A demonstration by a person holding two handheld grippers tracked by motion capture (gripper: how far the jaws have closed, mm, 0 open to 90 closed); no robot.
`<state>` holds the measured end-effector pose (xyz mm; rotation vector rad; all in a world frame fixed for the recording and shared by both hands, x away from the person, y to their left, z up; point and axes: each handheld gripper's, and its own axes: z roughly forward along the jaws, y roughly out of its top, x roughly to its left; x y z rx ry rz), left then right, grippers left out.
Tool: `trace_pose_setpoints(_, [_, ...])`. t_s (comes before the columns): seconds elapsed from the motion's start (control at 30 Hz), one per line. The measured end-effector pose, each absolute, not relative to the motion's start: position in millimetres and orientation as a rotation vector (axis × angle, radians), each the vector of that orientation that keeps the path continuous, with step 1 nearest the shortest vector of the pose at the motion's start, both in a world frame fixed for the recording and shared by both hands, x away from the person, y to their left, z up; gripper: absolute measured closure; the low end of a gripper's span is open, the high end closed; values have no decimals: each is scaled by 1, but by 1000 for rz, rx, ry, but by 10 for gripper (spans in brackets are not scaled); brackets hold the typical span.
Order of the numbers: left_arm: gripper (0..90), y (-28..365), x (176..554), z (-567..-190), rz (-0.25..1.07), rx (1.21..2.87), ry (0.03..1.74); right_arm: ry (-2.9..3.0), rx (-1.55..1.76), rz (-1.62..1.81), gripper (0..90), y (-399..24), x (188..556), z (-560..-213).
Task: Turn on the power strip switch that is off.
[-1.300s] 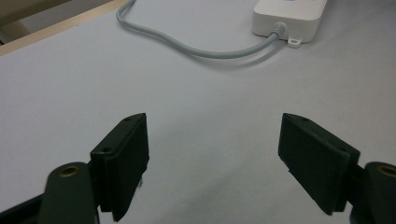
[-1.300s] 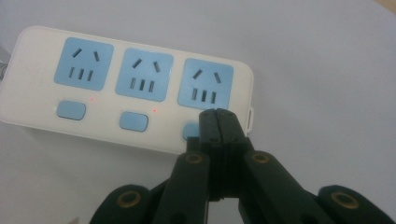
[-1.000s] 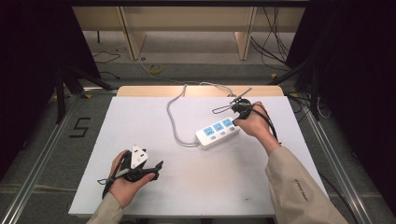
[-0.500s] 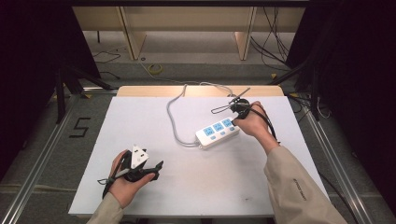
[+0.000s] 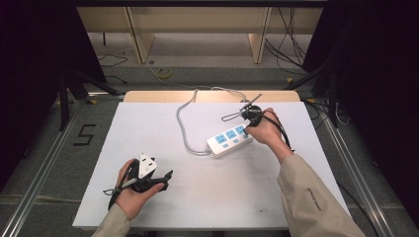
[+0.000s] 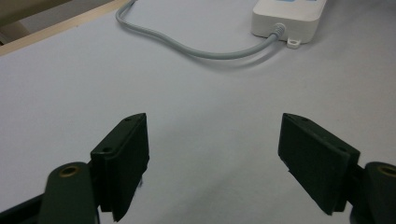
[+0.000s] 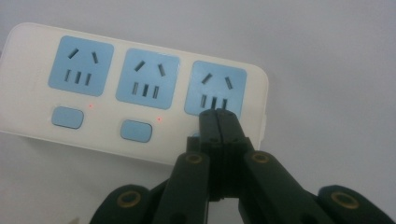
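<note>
A white power strip [image 5: 229, 139] with three blue sockets lies on the white table, right of centre; its grey cable [image 5: 184, 123] loops off to the far edge. My right gripper [image 7: 217, 113] is shut with nothing in it. Its joined tips rest over the strip [image 7: 135, 93] at the third socket's button, which they hide. Small red lights glow beside the other two blue buttons [image 7: 136, 130]. In the high view the right gripper [image 5: 247, 124] is at the strip's far-right end. My left gripper [image 6: 212, 154] is open and empty near the front left [image 5: 160, 178].
The grey cable [image 6: 187, 46] and the strip's cable end [image 6: 287, 21] lie ahead of the left gripper. The white table sheet [image 5: 148, 123] reaches a wooden strip at the far edge. Dark stands and cables flank the table on the floor.
</note>
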<state>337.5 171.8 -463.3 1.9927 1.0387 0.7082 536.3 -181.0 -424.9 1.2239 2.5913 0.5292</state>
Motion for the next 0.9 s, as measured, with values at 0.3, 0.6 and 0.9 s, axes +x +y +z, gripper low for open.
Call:
trace_pose_setpoints(0.3, [246,172,338,-463,708,1993,1039,2593,1230,521,900,-180,537,-425])
trace_pose_setpoints(0.6, [246,171,338,-463,708,1995,1038,2601,1228,516,900,-178,538,-427])
trace_pose_setpoints(0.9, [246,171,338,-463,708,1995,1037,2610,1223,503,900,-177,538,-428])
